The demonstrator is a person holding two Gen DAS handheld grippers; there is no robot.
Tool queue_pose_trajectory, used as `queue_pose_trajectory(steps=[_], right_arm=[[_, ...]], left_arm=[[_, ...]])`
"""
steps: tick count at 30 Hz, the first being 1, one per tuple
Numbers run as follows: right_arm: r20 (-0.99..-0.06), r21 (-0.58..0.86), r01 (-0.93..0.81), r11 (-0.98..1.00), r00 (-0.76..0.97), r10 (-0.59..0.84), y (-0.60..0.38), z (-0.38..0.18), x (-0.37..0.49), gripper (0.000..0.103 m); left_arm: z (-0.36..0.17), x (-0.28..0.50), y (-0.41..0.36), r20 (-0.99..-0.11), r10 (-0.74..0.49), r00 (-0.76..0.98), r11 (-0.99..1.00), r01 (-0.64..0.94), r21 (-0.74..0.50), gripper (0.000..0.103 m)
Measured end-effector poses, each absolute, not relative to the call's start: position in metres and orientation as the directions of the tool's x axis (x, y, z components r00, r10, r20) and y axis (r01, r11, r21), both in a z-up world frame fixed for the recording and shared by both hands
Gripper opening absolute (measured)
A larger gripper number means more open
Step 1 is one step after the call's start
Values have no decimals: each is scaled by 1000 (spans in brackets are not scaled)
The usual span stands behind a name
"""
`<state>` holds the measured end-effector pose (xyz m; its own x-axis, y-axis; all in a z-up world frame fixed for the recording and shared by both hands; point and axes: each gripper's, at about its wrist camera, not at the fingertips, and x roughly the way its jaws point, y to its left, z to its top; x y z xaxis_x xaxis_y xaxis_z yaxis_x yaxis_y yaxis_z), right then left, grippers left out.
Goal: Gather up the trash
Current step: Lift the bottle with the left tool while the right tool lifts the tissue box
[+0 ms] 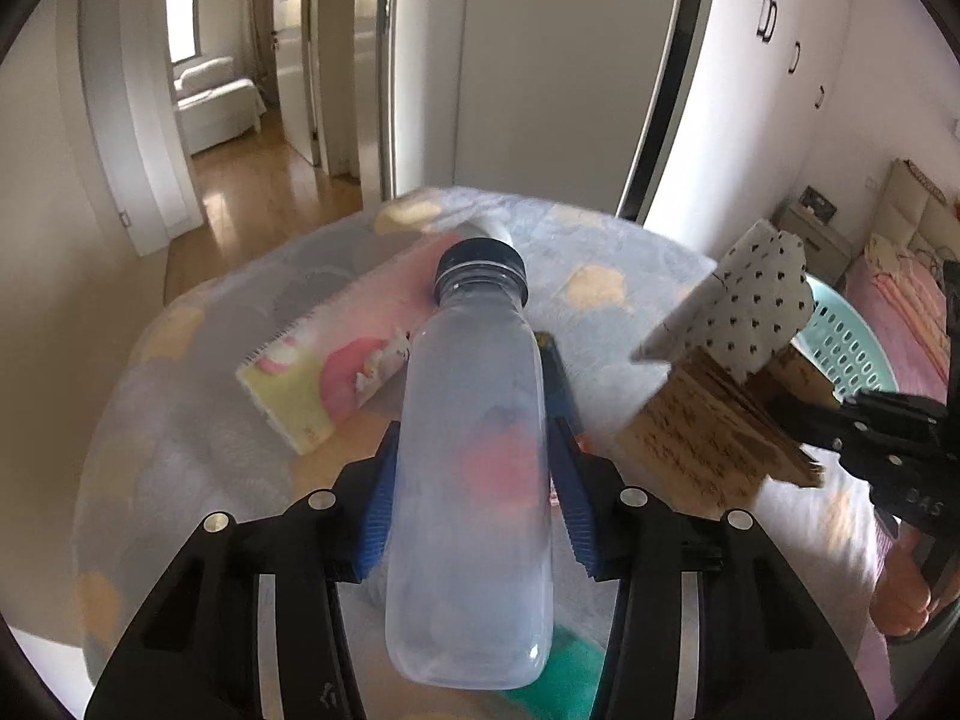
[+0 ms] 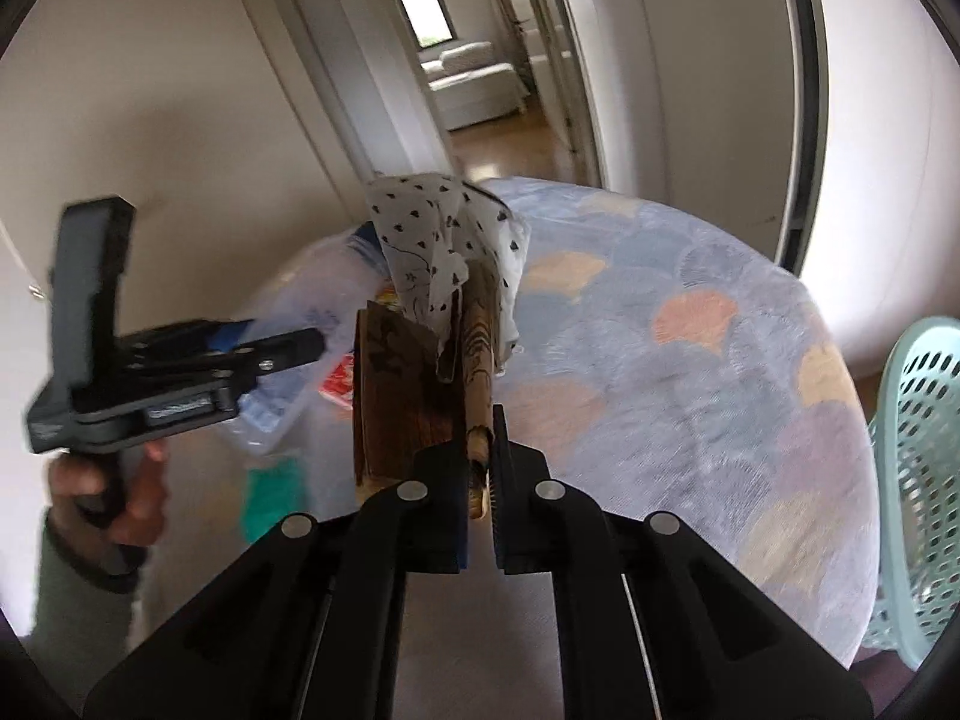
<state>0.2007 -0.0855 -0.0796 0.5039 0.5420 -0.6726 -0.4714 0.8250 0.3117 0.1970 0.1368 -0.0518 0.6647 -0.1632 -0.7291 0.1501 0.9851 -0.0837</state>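
Right wrist view: your right tongs (image 2: pixel 480 480) clench the cardboard (image 2: pixel 414 396); left tongs (image 1: pixel 474 480) grip the bottle (image 1: pixel 474 480); basket (image 2: pixel 918 480) probably nearer right.

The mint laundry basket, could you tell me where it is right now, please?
The mint basket stands at the right edge of the right wrist view, beside the round rug.

- A round rug (image 2: pixel 690 360) in pale blue, with peach and grey scallop shapes, covers the floor.
- A hallway of glossy wood flooring (image 1: pixel 264 204) runs toward a white sofa (image 1: pixel 216 102) beneath a bright window (image 1: pixel 182 24).
- White wardrobe doors (image 1: pixel 780 90) carry dark handles.
- A pink-covered bed (image 1: pixel 906 312) lies at far right beside a nightstand (image 1: pixel 816 228).
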Motion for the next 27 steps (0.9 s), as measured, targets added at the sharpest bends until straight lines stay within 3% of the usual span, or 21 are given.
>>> queue_pose_trajectory(steps=[5,10,13,15,19,22,27], right_arm=[[-710,314,-490,813,448,544,-96,-82,182,4],[-788,154,-508,847,454,416,-99,-98,159,5],[-775,162,-500,851,469,423,-111,-95,155,26],[-749,185,-486,854,493,442,-119,-87,157,58],[-718,189,-492,850,521,461,-119,-71,162,59],[-712,183,-525,831,512,480,-107,-66,176,71],[-758,106,-558,823,490,430,-78,-74,200,71]], left_arm=[[-35,180,139,-695,-187,694,982,135,-129,46],[-33,158,141,-669,-220,710,974,127,-186,46],[-36,148,140,-658,-243,713,967,126,-220,46],[-38,142,141,-652,-256,714,963,126,-240,46],[-41,132,139,-649,-259,715,961,120,-251,46],[-39,126,137,-643,-262,719,960,125,-251,46],[-35,121,133,-635,-266,726,960,137,-245,46]])
